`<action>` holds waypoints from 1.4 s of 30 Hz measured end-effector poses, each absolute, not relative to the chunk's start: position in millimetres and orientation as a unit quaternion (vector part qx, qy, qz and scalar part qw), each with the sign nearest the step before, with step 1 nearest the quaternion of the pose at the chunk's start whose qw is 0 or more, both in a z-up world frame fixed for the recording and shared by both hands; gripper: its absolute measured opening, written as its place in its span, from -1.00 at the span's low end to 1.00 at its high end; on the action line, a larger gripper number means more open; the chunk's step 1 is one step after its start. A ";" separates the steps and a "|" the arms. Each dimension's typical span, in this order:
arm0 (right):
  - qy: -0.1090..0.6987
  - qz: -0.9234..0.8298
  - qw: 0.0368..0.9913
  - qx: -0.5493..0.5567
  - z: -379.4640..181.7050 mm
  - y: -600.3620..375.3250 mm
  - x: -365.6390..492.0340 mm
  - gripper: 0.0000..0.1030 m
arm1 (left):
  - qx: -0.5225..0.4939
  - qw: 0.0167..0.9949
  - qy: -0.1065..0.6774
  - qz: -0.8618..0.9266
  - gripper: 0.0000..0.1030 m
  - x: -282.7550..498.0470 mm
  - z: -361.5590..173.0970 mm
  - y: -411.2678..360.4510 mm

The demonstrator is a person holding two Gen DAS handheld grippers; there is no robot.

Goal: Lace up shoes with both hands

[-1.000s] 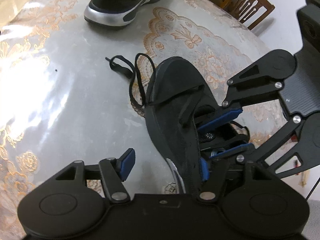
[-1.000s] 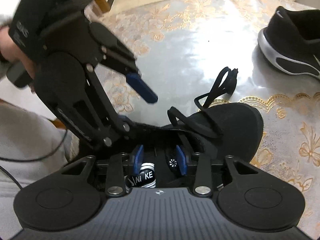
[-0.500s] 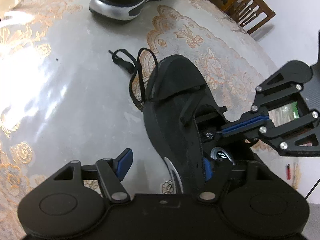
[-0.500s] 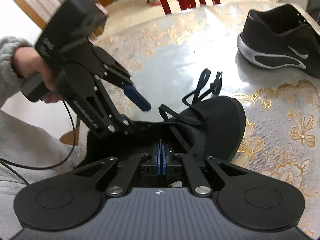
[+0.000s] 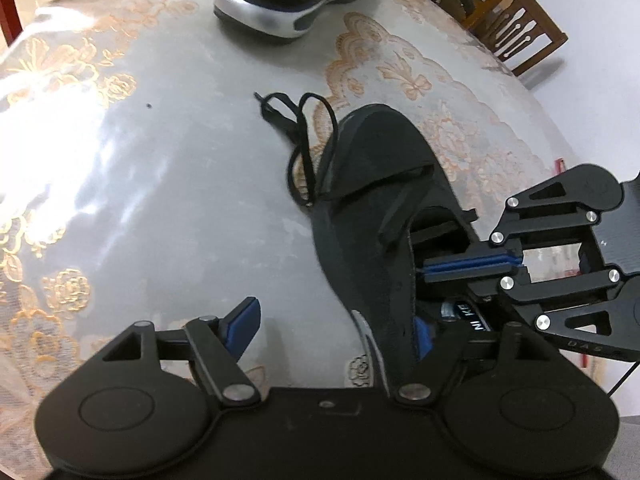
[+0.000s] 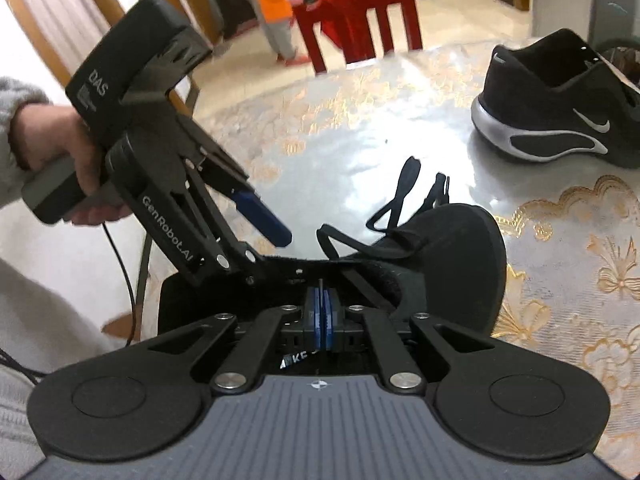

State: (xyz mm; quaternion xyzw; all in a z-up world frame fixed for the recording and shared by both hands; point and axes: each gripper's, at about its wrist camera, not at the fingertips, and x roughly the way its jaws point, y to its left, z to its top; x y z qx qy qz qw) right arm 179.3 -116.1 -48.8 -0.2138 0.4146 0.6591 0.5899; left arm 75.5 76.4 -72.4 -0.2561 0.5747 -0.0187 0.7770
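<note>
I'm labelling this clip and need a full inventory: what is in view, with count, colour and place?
near shoe: 1, black, on the table between both grippers
lace: 1, black, loops trailing on the table beside the near shoe's toe
far shoe: 1, black with silver sole, far side of the table
table: 1, glossy grey cloth with gold flowers
chairs: wooden, red
left gripper: black, blue pads, jaws opening astride the near shoe's side wall
right gripper: shut on a thin black strip inside the near shoe
hand: holding the left gripper

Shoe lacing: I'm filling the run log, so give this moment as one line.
left gripper: jaws opening, astride shoe wall | right gripper: jaws shut on lace inside shoe
</note>
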 end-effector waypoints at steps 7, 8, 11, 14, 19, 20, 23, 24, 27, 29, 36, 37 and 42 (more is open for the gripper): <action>0.402 0.670 0.596 -0.186 -51.3 -117.9 176.3 -0.92 | -0.275 0.764 0.583 -0.009 0.56 73.3 -78.6 86.9; 0.404 0.671 0.594 -0.184 -50.6 -117.9 176.9 -0.92 | -0.274 0.764 0.584 -0.009 0.56 73.6 -78.2 86.9; 0.406 0.670 0.590 -0.198 -49.7 -115.0 175.5 -0.92 | -0.272 0.763 0.587 -0.009 0.56 75.0 -77.4 85.8; 0.404 0.660 0.591 -0.228 -51.2 -109.3 173.3 -0.92 | -0.273 0.761 0.589 -0.010 0.56 75.9 -77.6 85.1; 0.411 0.652 0.599 -0.219 -52.8 -111.8 177.0 -0.92 | -0.264 0.763 0.590 -0.005 0.58 75.0 -76.7 84.5; 0.416 0.651 0.601 -0.207 -52.9 -114.2 178.8 -0.92 | -0.256 0.765 0.591 -0.004 0.58 75.5 -75.4 83.4; 0.430 0.649 0.605 -0.166 -54.7 -122.2 185.0 -0.92 | -0.229 0.770 0.595 0.000 0.58 77.2 -71.2 79.7; 0.433 0.650 0.606 -0.152 -55.5 -125.1 186.5 -0.92 | -0.224 0.771 0.597 0.002 0.58 77.2 -70.7 79.2; 0.436 0.655 0.601 -0.139 -58.2 -129.7 186.6 -0.92 | -0.223 0.767 0.602 0.003 0.65 76.7 -71.7 79.8; 0.436 0.659 0.597 -0.141 -57.3 -130.4 184.9 -0.92 | -0.215 0.766 0.606 0.004 0.68 76.6 -71.3 78.8; 0.434 0.674 0.575 -0.166 -52.3 -123.3 173.6 -0.91 | -0.233 0.765 0.601 0.009 0.68 73.2 -74.0 80.3; 0.437 0.674 0.573 -0.163 -52.3 -121.3 174.1 -0.91 | -0.239 0.764 0.599 0.010 0.69 72.3 -75.1 81.5; 0.442 0.682 0.565 -0.141 -51.4 -113.3 172.8 -0.92 | -0.255 0.761 0.596 0.016 0.70 66.5 -78.2 89.1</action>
